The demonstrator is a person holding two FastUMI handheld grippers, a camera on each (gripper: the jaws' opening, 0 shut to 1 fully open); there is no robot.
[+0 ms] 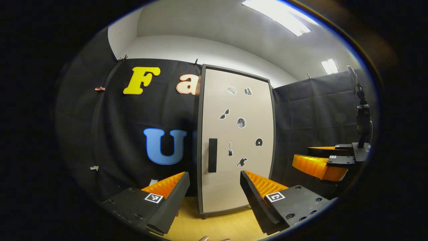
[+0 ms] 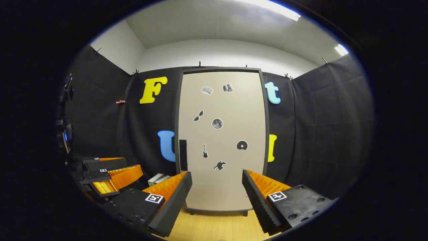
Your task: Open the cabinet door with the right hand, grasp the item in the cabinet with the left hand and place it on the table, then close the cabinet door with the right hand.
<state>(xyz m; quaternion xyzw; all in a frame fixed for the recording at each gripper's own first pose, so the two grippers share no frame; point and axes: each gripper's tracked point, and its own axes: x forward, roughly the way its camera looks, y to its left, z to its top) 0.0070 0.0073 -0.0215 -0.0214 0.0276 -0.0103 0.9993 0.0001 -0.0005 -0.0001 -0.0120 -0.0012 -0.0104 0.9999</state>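
Note:
A tall cabinet (image 1: 235,140) (image 2: 220,140) with a beige door and dark frame stands on the wooden table, door shut. Small stickers dot the door, and a dark vertical handle (image 1: 212,155) (image 2: 183,155) sits at its left edge. My left gripper (image 1: 214,187) is open, held a little in front of the door's lower part. My right gripper (image 2: 216,187) is open too, facing the door from a short distance. The right gripper (image 1: 321,164) shows at the right of the left gripper view, and the left gripper (image 2: 110,177) at the left of the right gripper view. The cabinet's inside is hidden.
The wooden table top (image 1: 214,226) (image 2: 214,226) runs up to the cabinet's feet. Black cloth walls enclose the booth. A few flat boxes (image 2: 158,179) lie left of the cabinet. A camera stand (image 1: 362,124) rises at the right.

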